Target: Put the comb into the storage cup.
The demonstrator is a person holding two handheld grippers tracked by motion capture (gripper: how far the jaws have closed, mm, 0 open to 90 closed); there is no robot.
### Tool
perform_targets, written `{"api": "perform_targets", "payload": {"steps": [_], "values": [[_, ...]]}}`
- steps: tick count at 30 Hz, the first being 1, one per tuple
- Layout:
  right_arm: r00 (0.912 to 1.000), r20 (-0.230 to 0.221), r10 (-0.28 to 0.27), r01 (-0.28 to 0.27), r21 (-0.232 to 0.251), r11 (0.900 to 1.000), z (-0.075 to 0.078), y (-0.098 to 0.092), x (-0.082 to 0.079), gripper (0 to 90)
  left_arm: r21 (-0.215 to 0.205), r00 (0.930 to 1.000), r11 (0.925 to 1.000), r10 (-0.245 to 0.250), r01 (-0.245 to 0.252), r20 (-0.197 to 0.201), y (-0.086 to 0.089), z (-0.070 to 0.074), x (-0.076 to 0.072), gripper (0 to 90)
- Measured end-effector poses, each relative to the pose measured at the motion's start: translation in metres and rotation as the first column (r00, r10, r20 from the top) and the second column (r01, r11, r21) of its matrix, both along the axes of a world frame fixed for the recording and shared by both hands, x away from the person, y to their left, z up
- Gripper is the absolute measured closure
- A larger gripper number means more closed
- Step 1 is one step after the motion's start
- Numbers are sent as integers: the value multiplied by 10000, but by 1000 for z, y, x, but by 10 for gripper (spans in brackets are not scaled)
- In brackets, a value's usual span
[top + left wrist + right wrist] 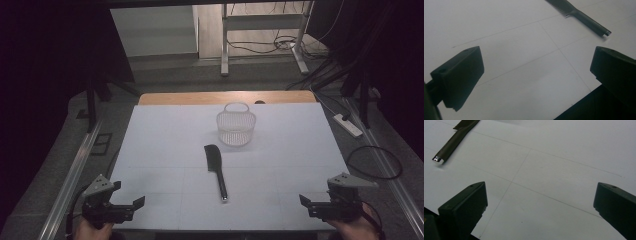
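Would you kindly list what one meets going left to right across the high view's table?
Left gripper → comb → basket → right gripper.

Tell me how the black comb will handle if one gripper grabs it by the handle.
The comb looks thin and lies flat on the table, so it probably won't roll. Its smooth, rounded handle may slip or twist between the jaws. The fine-toothed end likely weighs little, so it should lift easily without drooping.

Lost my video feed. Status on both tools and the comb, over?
Left tool open, right tool open, both empty at the near table edge. Black comb flat mid-table, untouched. White basket upright beyond it. Nothing in the way.
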State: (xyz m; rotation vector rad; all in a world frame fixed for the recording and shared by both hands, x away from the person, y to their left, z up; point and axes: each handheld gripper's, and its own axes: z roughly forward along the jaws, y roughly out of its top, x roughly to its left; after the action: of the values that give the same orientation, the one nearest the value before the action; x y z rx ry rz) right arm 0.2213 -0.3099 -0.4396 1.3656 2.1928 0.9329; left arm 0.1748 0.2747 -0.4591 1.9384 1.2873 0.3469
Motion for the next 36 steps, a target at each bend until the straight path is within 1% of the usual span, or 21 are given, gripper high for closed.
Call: {"api": "perform_targets", "payload": {"steps": [1, 3, 5, 8, 10, 13, 20, 29, 33, 36], "values": [[10000, 0, 0, 0, 0, 10000, 0, 0, 0, 0, 6, 10000, 10000, -4, 4, -3, 0, 0, 0, 0], [10000, -1, 8, -8, 172, 9999, 0, -1, 0, 0, -42, 10000, 10000, -7, 7, 10, 1, 0, 0, 0], [10000, -4, 19, -19, 179, 9998, 0, -1, 0, 0, -62, 10000, 10000, -7, 7, -7, 1, 0, 0, 0], [10000, 3, 33, -33, 30, 10000, 0, 0, 0, 0, -163, 10000, 9999, -15, 14, -58, 2, -1, 0, 0], [10000, -8, 34, -34, 19, 10000, 0, 1, 0, 0, -218, 9999, 9998, -13, 11, -104, 2, -1, 1, 0], [10000, -32, 21, -21, 35, 10000, 0, 0, 0, 0, -220, 9999, 9998, -4, 1, -128, 2, -1, 1, 0], [9998, -15, 208, -208, 20, 9998, 0, 1, 0, 0, -259, 9999, 9997, -30, 26, -163, 3, -1, 1, 0], [9996, 44, 273, -273, -56, 9996, 0, 2, -1, 0, -190, 9994, 9996, -232, 228, -240, 1, 0, 3, 0], [9995, 39, 304, -304, -42, 9995, 0, 2, -1, 0, -240, 9993, 9993, -304, 299, -203, -1, 0, 4, 0], [9994, 59, 354, -354, -9, 9994, 0, 2, -1, 0, -187, 9993, 9992, -351, 348, -123, -4, 1, 5, 0]]}}
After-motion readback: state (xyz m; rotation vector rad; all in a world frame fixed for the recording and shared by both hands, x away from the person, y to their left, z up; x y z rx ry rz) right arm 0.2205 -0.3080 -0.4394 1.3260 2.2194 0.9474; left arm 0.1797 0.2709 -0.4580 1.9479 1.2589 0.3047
